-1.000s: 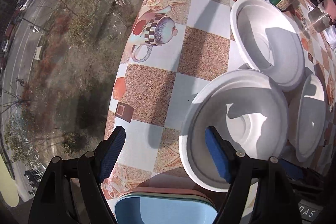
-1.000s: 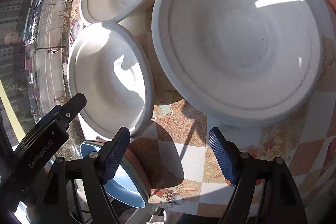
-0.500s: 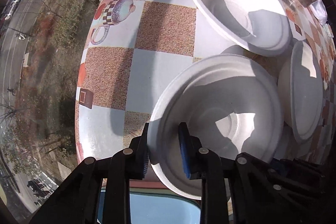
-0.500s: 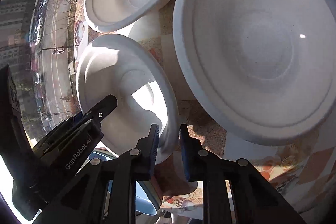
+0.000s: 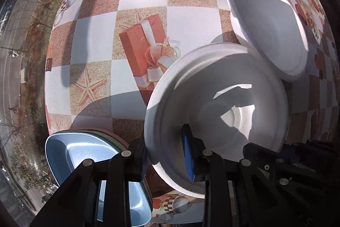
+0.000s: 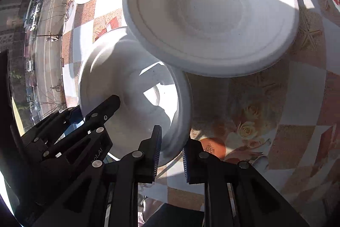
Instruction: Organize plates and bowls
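Both grippers, left gripper (image 5: 166, 160) and right gripper (image 6: 170, 151), have their fingers clamped on one white bowl (image 5: 216, 120) (opposite rims); uneven pulling could tear it or knock the plate (image 5: 267, 24) at two o'clock.

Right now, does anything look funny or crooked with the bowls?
Yes. Both grippers pinch one white bowl: left gripper on one rim, right gripper on the opposite rim. The white plate hangs tilted over the bowl's edge instead of lying flat on the table.
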The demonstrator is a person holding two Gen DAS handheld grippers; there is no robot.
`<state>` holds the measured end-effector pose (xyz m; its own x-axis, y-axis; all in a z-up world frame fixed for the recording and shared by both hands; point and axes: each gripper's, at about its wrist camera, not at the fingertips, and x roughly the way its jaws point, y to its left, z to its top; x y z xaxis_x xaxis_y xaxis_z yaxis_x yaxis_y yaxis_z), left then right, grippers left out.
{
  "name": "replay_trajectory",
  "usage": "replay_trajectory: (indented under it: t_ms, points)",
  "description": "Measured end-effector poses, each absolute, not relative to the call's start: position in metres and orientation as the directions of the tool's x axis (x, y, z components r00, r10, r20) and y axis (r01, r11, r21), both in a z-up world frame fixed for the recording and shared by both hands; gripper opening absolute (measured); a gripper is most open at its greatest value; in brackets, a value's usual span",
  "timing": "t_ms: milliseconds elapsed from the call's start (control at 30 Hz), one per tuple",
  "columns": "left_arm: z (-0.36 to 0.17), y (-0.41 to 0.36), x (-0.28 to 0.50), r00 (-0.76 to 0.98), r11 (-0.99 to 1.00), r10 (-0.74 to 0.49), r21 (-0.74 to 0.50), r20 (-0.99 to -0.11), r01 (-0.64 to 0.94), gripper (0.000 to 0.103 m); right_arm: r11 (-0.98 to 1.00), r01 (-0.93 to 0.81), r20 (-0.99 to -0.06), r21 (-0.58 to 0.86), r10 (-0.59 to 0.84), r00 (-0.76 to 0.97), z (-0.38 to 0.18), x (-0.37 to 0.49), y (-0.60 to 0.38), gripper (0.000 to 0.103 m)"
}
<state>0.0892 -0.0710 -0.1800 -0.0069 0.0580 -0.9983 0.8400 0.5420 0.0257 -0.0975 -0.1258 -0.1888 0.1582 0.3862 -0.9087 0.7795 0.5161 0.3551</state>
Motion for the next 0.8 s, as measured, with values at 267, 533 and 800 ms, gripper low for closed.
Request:
replay_trajectory:
  t_ms: [267,533,800]
  points:
    - [-0.183,-0.080,0.027,-0.065,0.424,0.073,-0.028,-0.995,0.905,0.031,0.540,0.777,-0.918,0.323,0.377,0.120,-0.180,-0.157,-0.126,0.020]
    - [-0.181,-0.112,-0.034,-0.081,0.249,0.079,-0.059,-0.994,0.967,0.034,0.467,0.842,-0.930,0.269,0.353,0.101,-0.180,-0.219,-0.145,0.020]
    - [-0.172,-0.128,-0.078,-0.077,0.103,0.074,-0.069,-0.994,0.992,0.040,0.406,0.886,-0.941,0.225,0.326,0.090,-0.182,-0.244,-0.162,0.021]
